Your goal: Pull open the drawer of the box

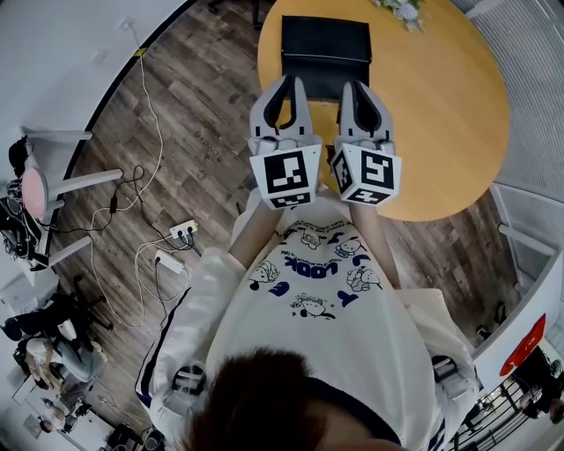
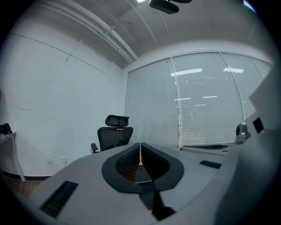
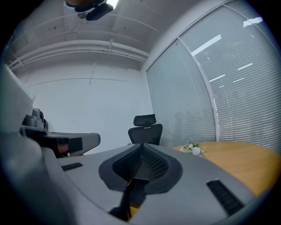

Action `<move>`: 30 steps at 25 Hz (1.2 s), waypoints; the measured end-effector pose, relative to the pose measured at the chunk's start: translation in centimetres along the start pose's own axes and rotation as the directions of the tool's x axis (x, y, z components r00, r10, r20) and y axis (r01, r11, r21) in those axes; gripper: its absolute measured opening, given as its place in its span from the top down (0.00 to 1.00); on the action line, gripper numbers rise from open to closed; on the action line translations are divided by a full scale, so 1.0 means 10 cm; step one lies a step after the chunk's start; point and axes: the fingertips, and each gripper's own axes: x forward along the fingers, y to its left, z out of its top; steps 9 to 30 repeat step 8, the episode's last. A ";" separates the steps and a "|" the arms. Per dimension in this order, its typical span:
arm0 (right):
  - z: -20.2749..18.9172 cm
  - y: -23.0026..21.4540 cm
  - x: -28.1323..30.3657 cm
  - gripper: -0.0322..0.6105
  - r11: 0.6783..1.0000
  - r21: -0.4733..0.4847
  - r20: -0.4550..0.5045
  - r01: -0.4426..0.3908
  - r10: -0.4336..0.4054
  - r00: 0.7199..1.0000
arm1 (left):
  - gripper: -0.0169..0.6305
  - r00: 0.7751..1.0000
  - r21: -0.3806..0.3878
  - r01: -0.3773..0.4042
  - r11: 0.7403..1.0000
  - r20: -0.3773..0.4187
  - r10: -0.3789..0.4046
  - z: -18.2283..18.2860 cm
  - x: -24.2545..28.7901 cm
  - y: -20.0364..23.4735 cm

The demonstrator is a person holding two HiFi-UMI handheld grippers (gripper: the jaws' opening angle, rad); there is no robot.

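A black box [image 1: 324, 40] stands on the far part of the round wooden table [image 1: 441, 106]; its front face is dark and I cannot make out the drawer. Both grippers are held side by side above the table's near edge, pointing at the box. My left gripper [image 1: 293, 80] is shut with its tips just short of the box's front, and nothing is between them [image 2: 140, 144]. To its right, my right gripper [image 1: 356, 85] is likewise shut and empty [image 3: 142, 145]. Both gripper views look level over the table and hardly show the box.
White flowers [image 1: 402, 9] lie at the table's far edge, right of the box. A black office chair [image 2: 113, 134] stands beyond the table by the blinds. Cables and a power strip [image 1: 181, 231] lie on the wooden floor at the left, near a white stool [image 1: 53, 187].
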 end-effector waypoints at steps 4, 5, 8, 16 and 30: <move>0.00 0.03 0.03 0.89 1.000 0.001 -0.003 -0.005 0.005 1.000 | 0.94 1.000 -0.001 -0.001 1.000 0.000 0.001 0.01 0.00 0.02; 0.00 0.04 0.04 0.89 1.000 0.002 -0.003 -0.006 0.006 1.000 | 0.94 1.000 -0.001 0.000 1.000 0.000 0.000 0.01 0.01 0.02; 0.00 0.07 0.06 0.89 1.000 0.003 -0.002 -0.011 0.011 1.000 | 0.94 1.000 0.000 0.004 1.000 0.001 -0.004 0.00 0.01 0.03; 0.00 0.07 0.06 0.89 1.000 0.003 -0.002 -0.011 0.011 1.000 | 0.94 1.000 0.000 0.004 1.000 0.001 -0.004 0.00 0.01 0.03; 0.00 0.07 0.06 0.89 1.000 0.003 -0.002 -0.011 0.011 1.000 | 0.94 1.000 0.000 0.004 1.000 0.001 -0.004 0.00 0.01 0.03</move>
